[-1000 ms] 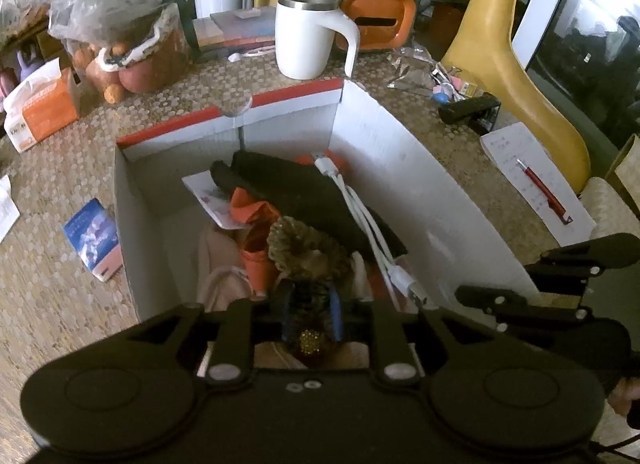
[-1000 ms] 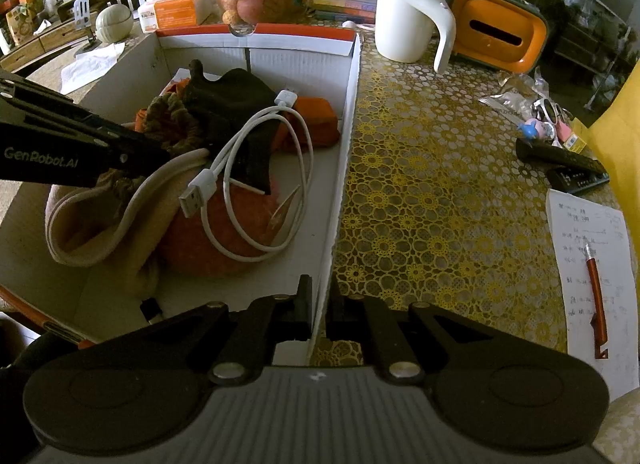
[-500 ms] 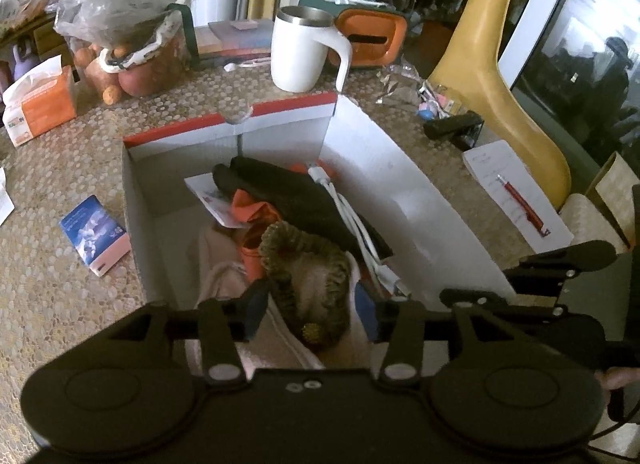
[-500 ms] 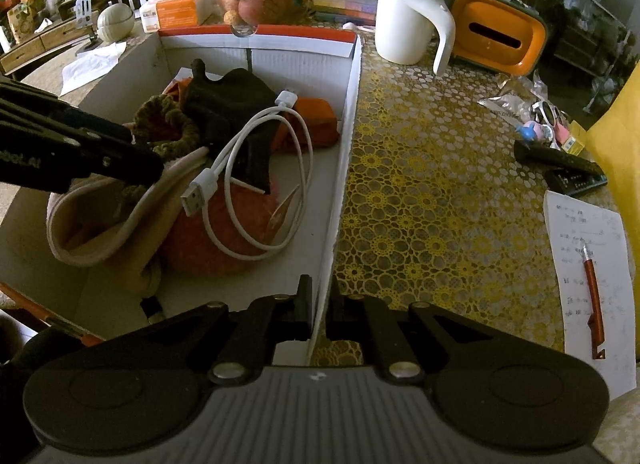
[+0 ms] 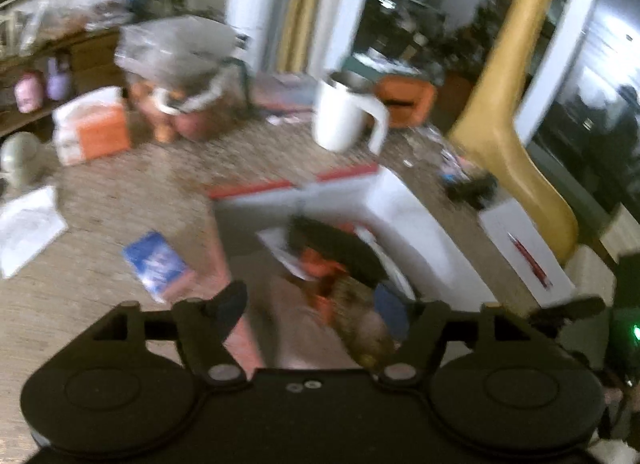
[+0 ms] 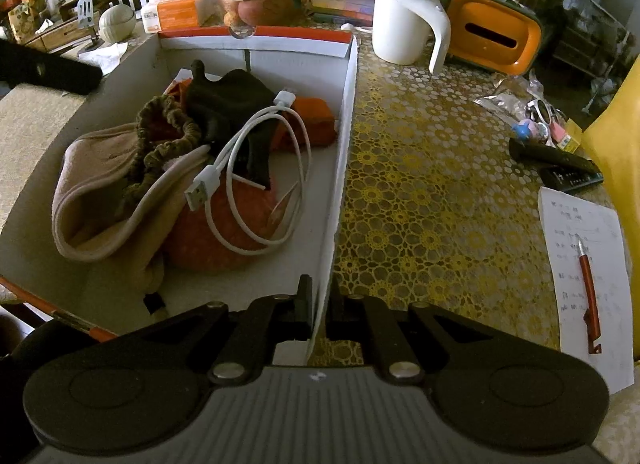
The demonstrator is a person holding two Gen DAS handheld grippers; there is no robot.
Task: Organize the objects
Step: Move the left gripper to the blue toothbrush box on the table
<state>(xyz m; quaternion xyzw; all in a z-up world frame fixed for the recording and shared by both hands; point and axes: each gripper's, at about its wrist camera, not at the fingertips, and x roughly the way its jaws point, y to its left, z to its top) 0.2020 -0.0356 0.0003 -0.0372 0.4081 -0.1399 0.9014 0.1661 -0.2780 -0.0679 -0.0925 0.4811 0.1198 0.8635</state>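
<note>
**Box steadied by one wall while the other tool hung wide over it**

The box point(image 6: 256, 40), white card with a red rim, sat on the bench toward its near edge and held a loose heap: a beige fabric band point(image 6: 100, 192), a brown scrunchie point(image 6: 168, 132) lying on it, a dark glove point(image 6: 228, 104), orange cloth point(image 6: 224, 232) and a coiled white cable point(image 6: 256, 168) on top. In the right wrist view the right hand-held gripper point(image 6: 318, 304) was pinching the box's thin right wall, one finger inside and one outside. In the blurred left wrist view the left hand-held gripper point(image 5: 316, 304) was spread wide above the box's near end with nothing between its fingers.

The step in hand was probably fetching the next loose thing, such as the blue packet point(image 5: 158, 266) lying on the bench just left of the box. To do that well, the right grip should hold firm so the light card does not slide, and the left tool should come down square on the packet rather than catch the box's left wall.

A white mug point(image 6: 404, 20) stood beyond the box's far right corner.
</note>
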